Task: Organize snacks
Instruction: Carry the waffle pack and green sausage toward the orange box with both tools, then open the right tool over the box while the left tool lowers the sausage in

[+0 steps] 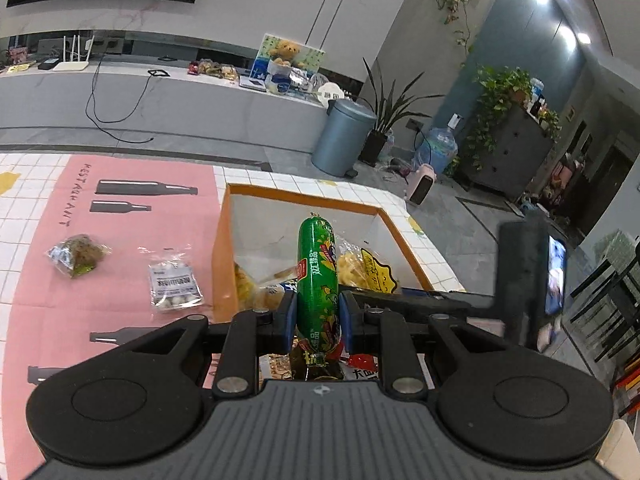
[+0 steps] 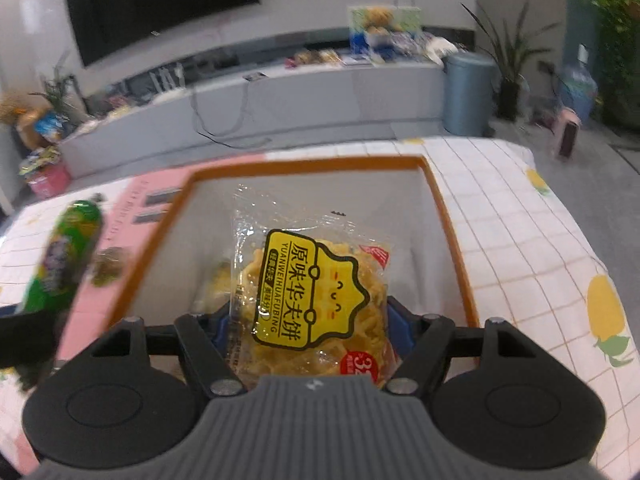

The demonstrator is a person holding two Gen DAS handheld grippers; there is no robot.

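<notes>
Sausage in a green printed plastic casing (image 1: 318, 280) stands upright, clamped between the blue pads of the left gripper (image 1: 318, 320), near the orange-rimmed white cardboard box (image 1: 304, 196). Right gripper (image 2: 310, 326) is closed on a clear packet of yellow waffle biscuits with a yellow label (image 2: 312, 296), over the box's opening. On the pink mat, at ten o'clock from the sausage, lie a clear pouch of white candies (image 1: 174, 282) and a small green-brown wrapped snack (image 1: 78, 256).
</notes>
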